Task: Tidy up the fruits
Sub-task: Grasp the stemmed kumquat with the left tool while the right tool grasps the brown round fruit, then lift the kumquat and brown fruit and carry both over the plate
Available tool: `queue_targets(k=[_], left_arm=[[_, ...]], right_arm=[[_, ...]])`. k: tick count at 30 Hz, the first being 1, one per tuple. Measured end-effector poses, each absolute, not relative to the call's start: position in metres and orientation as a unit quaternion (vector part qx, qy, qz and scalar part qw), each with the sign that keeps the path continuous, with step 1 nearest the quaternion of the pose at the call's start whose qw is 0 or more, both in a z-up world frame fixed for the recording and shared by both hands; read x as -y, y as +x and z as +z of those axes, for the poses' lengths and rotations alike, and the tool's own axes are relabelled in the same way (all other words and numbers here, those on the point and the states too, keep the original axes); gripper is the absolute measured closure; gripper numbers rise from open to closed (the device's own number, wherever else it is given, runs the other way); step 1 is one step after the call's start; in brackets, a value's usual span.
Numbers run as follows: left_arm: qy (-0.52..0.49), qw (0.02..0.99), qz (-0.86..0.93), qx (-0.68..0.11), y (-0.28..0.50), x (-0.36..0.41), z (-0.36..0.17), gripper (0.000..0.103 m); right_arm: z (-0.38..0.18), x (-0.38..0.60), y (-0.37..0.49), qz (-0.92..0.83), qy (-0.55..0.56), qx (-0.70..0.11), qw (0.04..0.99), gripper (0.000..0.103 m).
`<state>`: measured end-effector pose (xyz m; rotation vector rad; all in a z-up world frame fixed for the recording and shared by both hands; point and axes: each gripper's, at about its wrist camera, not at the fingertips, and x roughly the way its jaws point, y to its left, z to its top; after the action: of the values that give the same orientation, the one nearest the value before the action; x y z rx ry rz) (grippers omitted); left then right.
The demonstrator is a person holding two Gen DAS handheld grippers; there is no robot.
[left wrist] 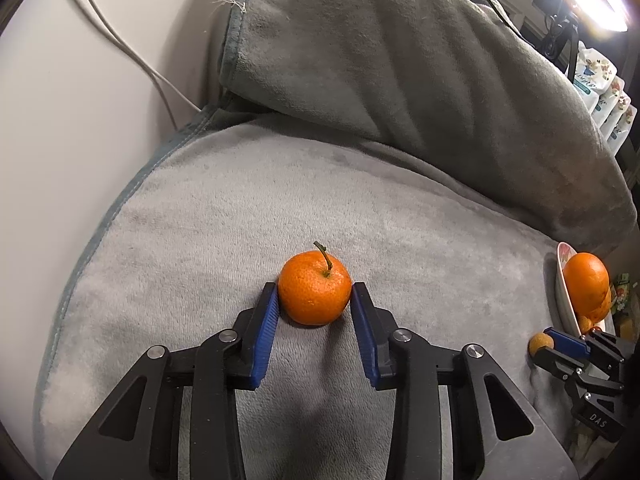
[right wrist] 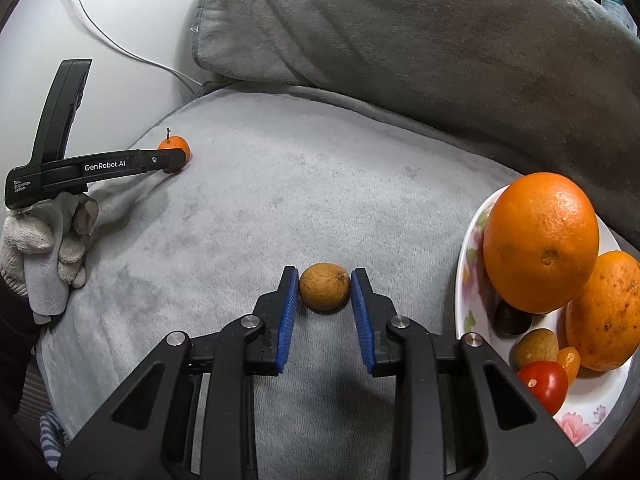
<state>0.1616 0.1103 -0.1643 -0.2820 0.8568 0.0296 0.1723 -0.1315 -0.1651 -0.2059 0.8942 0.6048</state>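
Btwn left gripper (left wrist: 314, 294) jaws: tangerine (left wrist: 315, 289), clamped. Btwn right gripper (right wrist: 325, 285) jaws: brown fruit (right wrist: 324, 286), clamped. Both on blanket (right wrist: 280, 200); plate (right wrist: 466, 276), right of right jaws, already holds oranges etc. Two left to move.

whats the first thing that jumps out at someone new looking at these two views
Each gripper has a fruit between its blue pads on the grey fleece blanket: the left gripper is closed on a small stemmed orange mandarin, and the right gripper is closed on a small round brown fruit. At the right edge, a big glossy orange tops a flowered white plate of mixed fruit.
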Motion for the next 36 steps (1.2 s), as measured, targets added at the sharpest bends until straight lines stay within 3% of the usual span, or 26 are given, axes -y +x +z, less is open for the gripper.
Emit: queue_targets(k=[16,36], left_arm=[[-0.132,0.915,-0.015,-0.381,0.128,-0.087,-0.136,0.069],[-0.106,0.923,-0.110,-0.355,0.089,-0.001,-0.104,0.069]], right_arm=[[-0.140,0.141,0.151,0.300,-0.096,-0.386,0.867,0.075],[-0.099,0.187,0.122,0.285,-0.075,-0.345,0.891,0.075]])
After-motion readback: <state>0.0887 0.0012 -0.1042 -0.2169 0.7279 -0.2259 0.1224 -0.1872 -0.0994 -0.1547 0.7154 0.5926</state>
